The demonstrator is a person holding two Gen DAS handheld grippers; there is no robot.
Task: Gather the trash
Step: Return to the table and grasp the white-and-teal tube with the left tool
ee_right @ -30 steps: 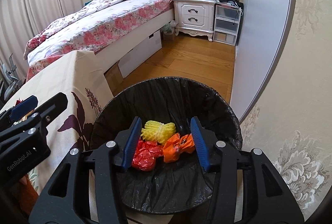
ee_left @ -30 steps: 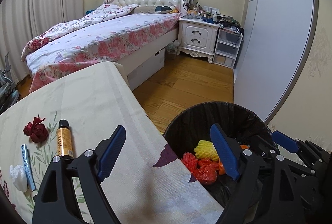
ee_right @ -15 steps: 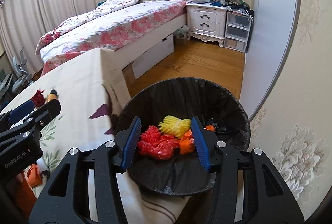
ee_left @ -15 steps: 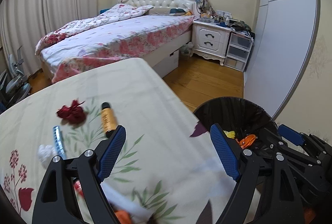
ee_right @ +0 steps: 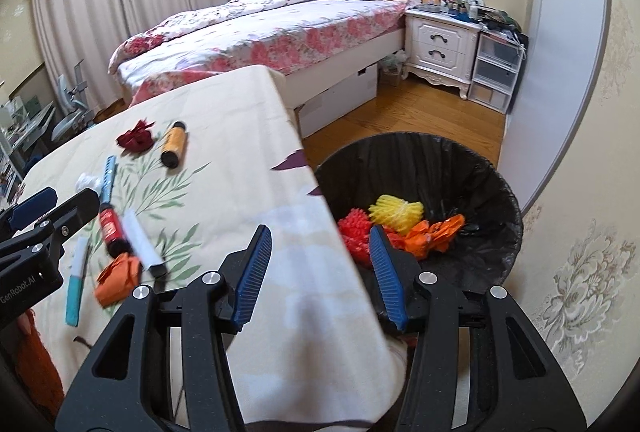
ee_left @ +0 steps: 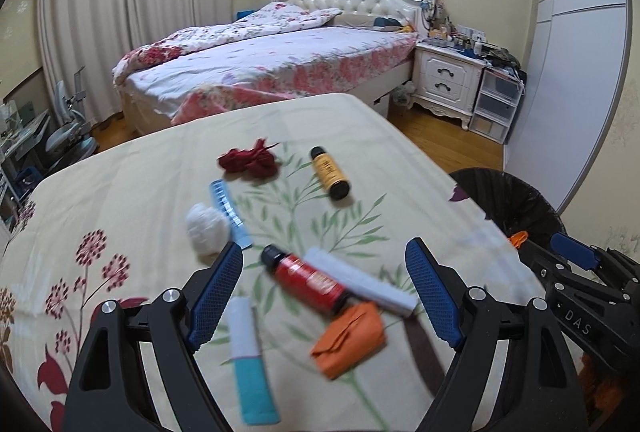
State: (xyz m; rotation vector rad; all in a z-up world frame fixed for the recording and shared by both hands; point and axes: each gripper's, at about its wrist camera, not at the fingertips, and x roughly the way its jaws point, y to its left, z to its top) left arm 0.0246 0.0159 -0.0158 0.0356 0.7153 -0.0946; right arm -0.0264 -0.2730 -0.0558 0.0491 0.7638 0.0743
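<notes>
My left gripper [ee_left: 324, 292] is open and empty above the cloth-covered table [ee_left: 120, 199]. Between and below its jaws lie a red tube [ee_left: 308, 284], a white stick [ee_left: 360, 284], crumpled orange paper [ee_left: 350, 338] and a teal-and-white tube [ee_left: 250, 360]. Farther off lie a white wad [ee_left: 206, 228], a blue comb [ee_left: 230, 211], a dark red wad [ee_left: 250, 161] and an orange bottle [ee_left: 330, 171]. My right gripper [ee_right: 320, 276] is open and empty over the table's edge, beside the black-lined bin [ee_right: 496, 199] holding red, yellow and orange trash [ee_right: 400, 220].
A bed [ee_left: 280, 59] stands behind the table, with a white nightstand [ee_left: 448, 83] and plastic drawers [ee_left: 496, 107] to its right. A wardrobe door [ee_left: 576, 79] lines the right wall. Wooden floor [ee_right: 420, 111] lies between the bed and the bin.
Both grippers have swung left from over the bin toward the table. The table items now sit under the left gripper; the right gripper is over the table edge.
</notes>
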